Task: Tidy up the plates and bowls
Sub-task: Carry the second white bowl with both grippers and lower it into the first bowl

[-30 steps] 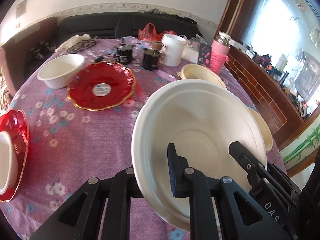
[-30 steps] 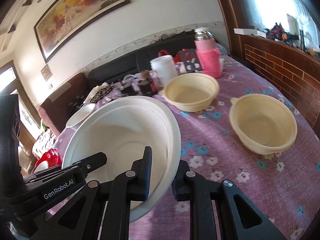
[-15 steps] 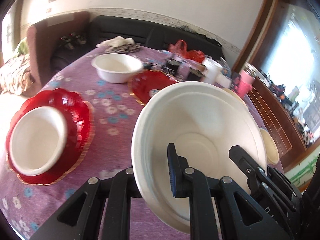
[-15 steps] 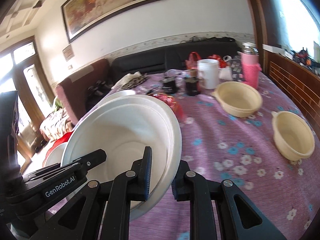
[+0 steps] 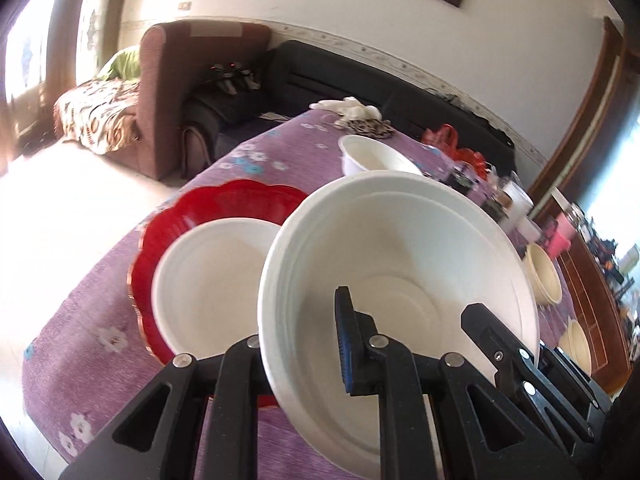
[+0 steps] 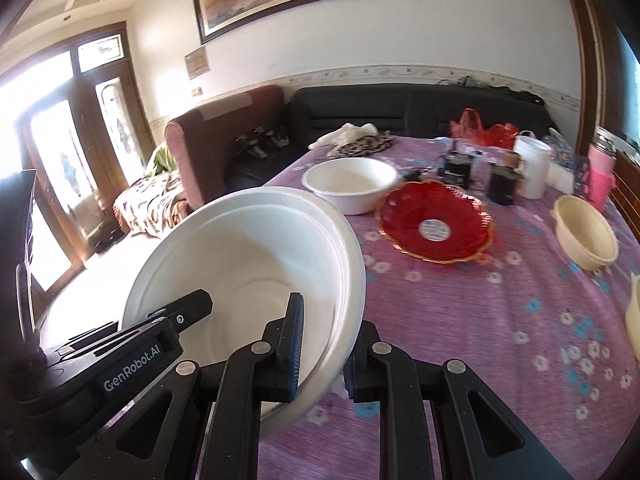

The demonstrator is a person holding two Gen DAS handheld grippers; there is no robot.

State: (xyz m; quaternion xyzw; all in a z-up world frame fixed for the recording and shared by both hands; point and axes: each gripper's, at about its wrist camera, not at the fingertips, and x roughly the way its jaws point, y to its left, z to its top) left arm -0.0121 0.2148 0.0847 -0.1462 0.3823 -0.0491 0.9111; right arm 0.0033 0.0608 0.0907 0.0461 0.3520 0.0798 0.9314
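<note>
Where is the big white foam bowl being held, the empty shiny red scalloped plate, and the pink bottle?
Big white foam bowl [image 6: 256,264]: right wrist view, inner wall.
Empty shiny red scalloped plate [image 6: 404,216]: right wrist view, left inner surface.
Pink bottle [image 6: 600,172]: right wrist view, its pink side.

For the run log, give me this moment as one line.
phase: carrying | held: white bowl, rim clamped by left gripper and right gripper | below: red plate holding another bowl

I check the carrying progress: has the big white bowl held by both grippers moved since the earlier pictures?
Yes. The big white bowl has swung left across the table, away from the cream bowls and up beside the red plate that carries a white bowl.
</note>
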